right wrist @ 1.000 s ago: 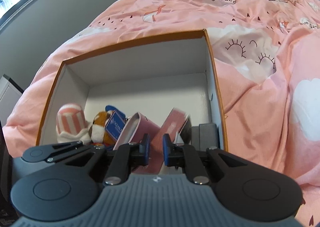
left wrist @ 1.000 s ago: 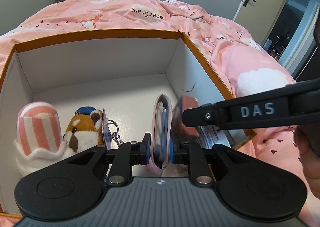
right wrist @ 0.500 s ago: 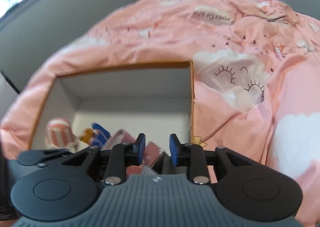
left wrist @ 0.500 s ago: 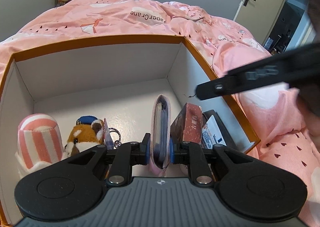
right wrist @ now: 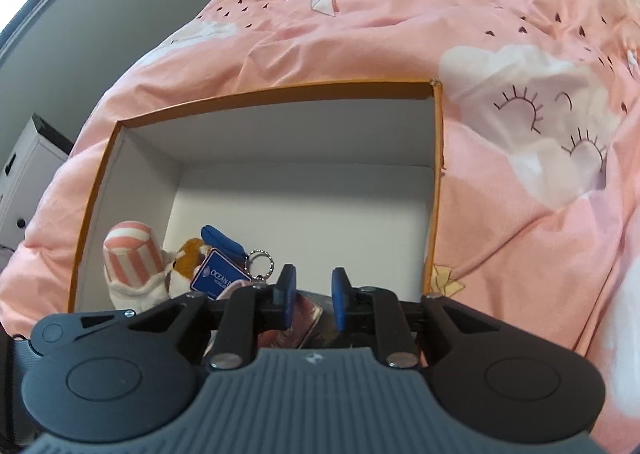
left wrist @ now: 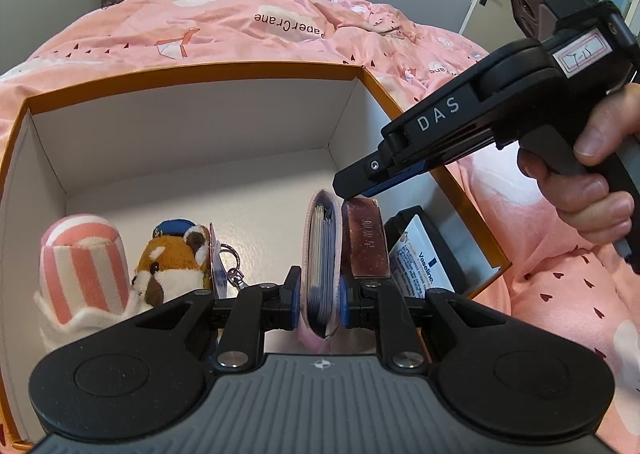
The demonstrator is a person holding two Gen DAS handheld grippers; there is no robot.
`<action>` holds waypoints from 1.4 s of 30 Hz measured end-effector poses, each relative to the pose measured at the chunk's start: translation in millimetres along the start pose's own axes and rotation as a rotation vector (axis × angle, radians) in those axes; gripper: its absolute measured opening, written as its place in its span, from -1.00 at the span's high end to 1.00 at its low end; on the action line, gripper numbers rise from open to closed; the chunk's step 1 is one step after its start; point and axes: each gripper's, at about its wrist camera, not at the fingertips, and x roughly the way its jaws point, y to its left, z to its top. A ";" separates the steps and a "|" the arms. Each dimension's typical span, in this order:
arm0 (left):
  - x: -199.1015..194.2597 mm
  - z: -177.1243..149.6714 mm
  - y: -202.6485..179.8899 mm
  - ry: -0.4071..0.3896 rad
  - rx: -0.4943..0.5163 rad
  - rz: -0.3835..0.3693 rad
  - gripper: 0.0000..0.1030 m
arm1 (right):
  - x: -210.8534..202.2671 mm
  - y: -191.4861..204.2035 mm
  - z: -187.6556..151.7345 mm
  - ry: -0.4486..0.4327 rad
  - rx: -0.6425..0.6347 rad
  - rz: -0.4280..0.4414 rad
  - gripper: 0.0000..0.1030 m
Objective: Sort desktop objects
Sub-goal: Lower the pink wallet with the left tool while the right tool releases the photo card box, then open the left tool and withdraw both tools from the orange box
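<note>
Nearest to us in the left wrist view, our left gripper (left wrist: 319, 296) pinches a pink card holder (left wrist: 321, 266) between its blue pads, holding it upright on edge near the front of the box (left wrist: 192, 72). Only this view shows what stands to the holder's right: a dark red packet (left wrist: 366, 240) touching it, with writing too small to read, then a white tube (left wrist: 416, 260) lettered "Vaseline" leaning against a black item (left wrist: 440, 242).

Our right gripper (left wrist: 352, 184) shows here from the side, its arm marked "DAS", a hand (left wrist: 596, 174) around its handle and a small handwritten label on top that we cannot read. Its tips sit just above the red packet.

In the right wrist view the right gripper (right wrist: 313, 294) has its blue pads apart and closing, with nothing pressed between them; a corner of the red packet lies beneath the left pad.

To the left, both views show a pink-and-white striped plush (left wrist: 82, 266) and a brown-and-white toy animal (left wrist: 170, 262). Only the right view shows its blue tag (right wrist: 220, 274) face-on, reading "OCEAN", beside a key ring (right wrist: 260, 260).

Farthest back, the pink quilt (left wrist: 240, 14) carries the words "PaperCrane".
</note>
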 end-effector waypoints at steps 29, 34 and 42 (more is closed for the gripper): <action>0.7 1.8 4.0 0.080 -0.138 -0.120 0.38 | -30.1 14.7 -9.7 -0.026 -0.135 -0.057 0.62; 2.4 0.9 -1.1 0.080 -0.118 -0.120 0.29 | -48.9 13.7 -33.3 -0.145 -0.085 -0.103 0.48; -0.8 2.4 0.1 0.072 -0.131 -0.139 0.00 | -76.8 21.4 -78.0 -0.320 -0.034 -0.158 0.32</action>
